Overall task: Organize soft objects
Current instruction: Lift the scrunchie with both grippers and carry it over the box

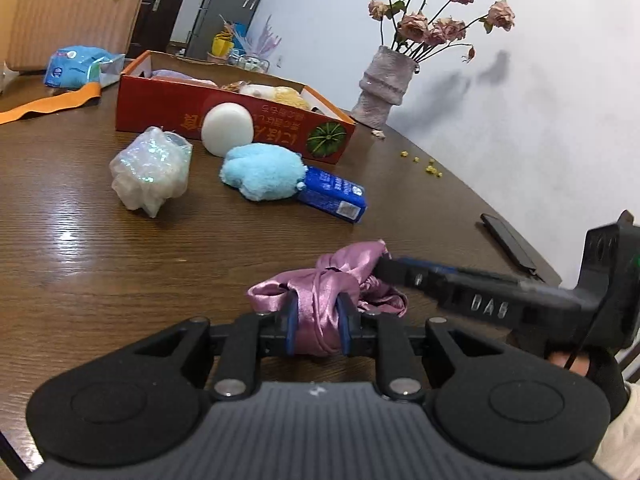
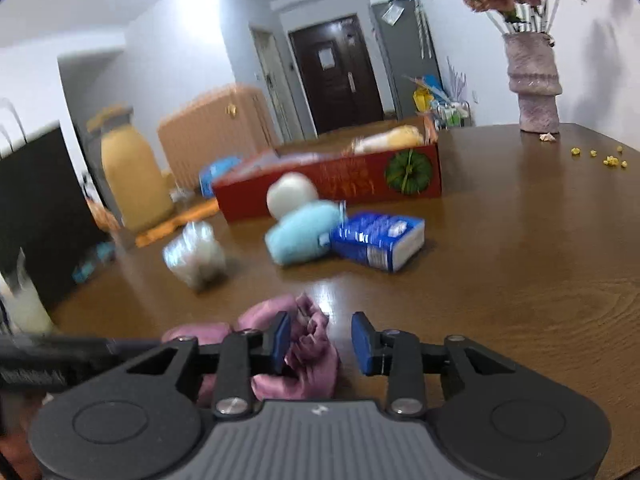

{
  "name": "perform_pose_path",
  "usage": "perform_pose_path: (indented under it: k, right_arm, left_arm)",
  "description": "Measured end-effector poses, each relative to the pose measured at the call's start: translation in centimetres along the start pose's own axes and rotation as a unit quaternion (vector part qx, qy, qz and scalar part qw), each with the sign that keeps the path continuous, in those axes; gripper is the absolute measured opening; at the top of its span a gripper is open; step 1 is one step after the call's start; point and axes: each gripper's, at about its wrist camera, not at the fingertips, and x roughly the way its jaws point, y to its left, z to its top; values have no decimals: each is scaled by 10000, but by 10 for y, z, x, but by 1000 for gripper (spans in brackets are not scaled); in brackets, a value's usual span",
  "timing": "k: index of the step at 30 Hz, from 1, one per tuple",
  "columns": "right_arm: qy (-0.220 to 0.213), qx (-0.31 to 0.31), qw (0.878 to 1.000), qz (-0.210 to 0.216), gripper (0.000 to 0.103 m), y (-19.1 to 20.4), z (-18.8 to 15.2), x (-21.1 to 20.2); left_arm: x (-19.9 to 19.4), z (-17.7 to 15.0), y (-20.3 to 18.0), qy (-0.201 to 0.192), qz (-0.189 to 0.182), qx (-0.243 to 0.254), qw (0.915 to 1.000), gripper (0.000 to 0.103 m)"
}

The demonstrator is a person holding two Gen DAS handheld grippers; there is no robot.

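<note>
- At a brown wooden table (image 1: 80, 240), the left tool (image 1: 318, 330) is clenched on a bunched pink satin cloth (image 1: 320, 300) at the near edge.
- The right tool (image 2: 320, 340) stands released, its pads (image 2: 362, 344) parted, the cloth touching only the left-hand one.
- Risk: one pinch on slippery satin could let the bundle slide free or trail and drag across the table on the way to the red box (image 1: 240, 124).
- A trailing end might also sweep the blue plush toy (image 1: 262, 172) or the blue carton (image 1: 332, 196) (both lie in the likely path).
- The left wrist view is sharp and shows the grip; the right wrist view, blurred, alone shows the gap beside the cloth.
</note>
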Motion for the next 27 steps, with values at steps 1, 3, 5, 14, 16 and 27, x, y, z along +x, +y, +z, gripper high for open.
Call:
perform_pose_path:
  k: [1, 3, 5, 14, 16, 27]
  right_arm:
    - [58, -61, 10000, 53, 32, 3, -4, 1]
    - [136, -188, 9997, 82, 25, 9, -9, 0]
    - [183, -228, 9995, 78, 23, 9, -11, -1]
    - [230, -373, 9990, -34, 13, 15, -14, 5]
    - [192, -544, 9983, -66, 11, 19, -14, 5]
    - [-698, -851, 9938, 174, 8, 9, 102, 11]
  left_arm:
    - [-1, -1, -2, -4, 21, 22, 10000, 21]
    - [0, -3, -2, 14, 31, 15, 10000, 22]
    - [0, -4, -1, 13, 19, -27, 10000, 23]
    - [3, -6, 8, 235, -34, -167, 9996, 39]
    - [3, -5, 9, 172, -70, -193, 9996, 26]
    - [21, 142, 12, -315, -437, 322, 9980, 23]
